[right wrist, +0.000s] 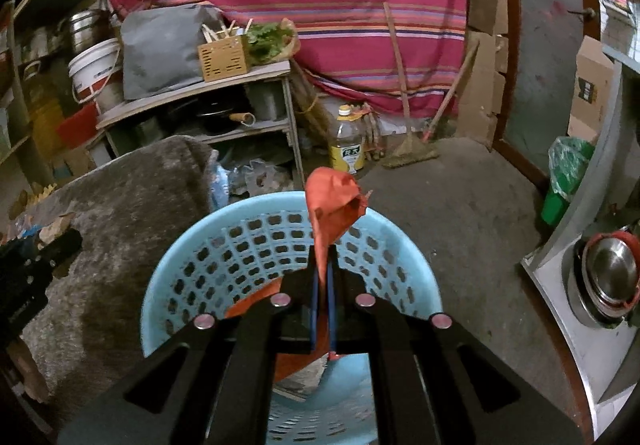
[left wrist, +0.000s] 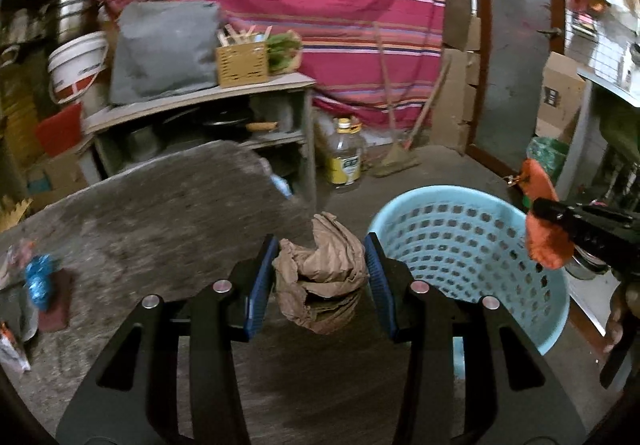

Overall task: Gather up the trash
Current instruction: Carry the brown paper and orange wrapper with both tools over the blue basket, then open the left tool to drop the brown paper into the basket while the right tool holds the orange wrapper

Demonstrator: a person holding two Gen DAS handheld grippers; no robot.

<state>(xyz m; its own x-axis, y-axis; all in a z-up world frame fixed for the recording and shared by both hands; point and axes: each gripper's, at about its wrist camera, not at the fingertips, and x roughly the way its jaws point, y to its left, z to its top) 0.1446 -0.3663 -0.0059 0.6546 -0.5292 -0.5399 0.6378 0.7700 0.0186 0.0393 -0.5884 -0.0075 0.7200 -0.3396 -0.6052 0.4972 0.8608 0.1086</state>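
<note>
My left gripper (left wrist: pixel 320 269) is shut on a crumpled brown paper ball (left wrist: pixel 322 277), its blue pads pressing both sides. It hangs just left of a light blue perforated basket (left wrist: pixel 472 245). My right gripper (right wrist: pixel 322 277) is shut on an orange wrapper (right wrist: pixel 334 205) that sticks up past its tips, right over the light blue basket (right wrist: pixel 224 245). More orange material lies inside the basket under the right gripper. In the left wrist view the right gripper (left wrist: pixel 538 223) shows at the right edge, holding the orange wrapper (left wrist: pixel 544 241) near the basket's rim.
A grey fuzzy rug (left wrist: pixel 160 213) covers the floor on the left, with a blue wrapper (left wrist: pixel 40 281) and other scraps on it. Behind stand a cluttered shelf (left wrist: pixel 208 101), a yellow-labelled oil bottle (left wrist: pixel 344 157), a broom (left wrist: pixel 396 157), and a green bag (right wrist: pixel 568 173) at the right.
</note>
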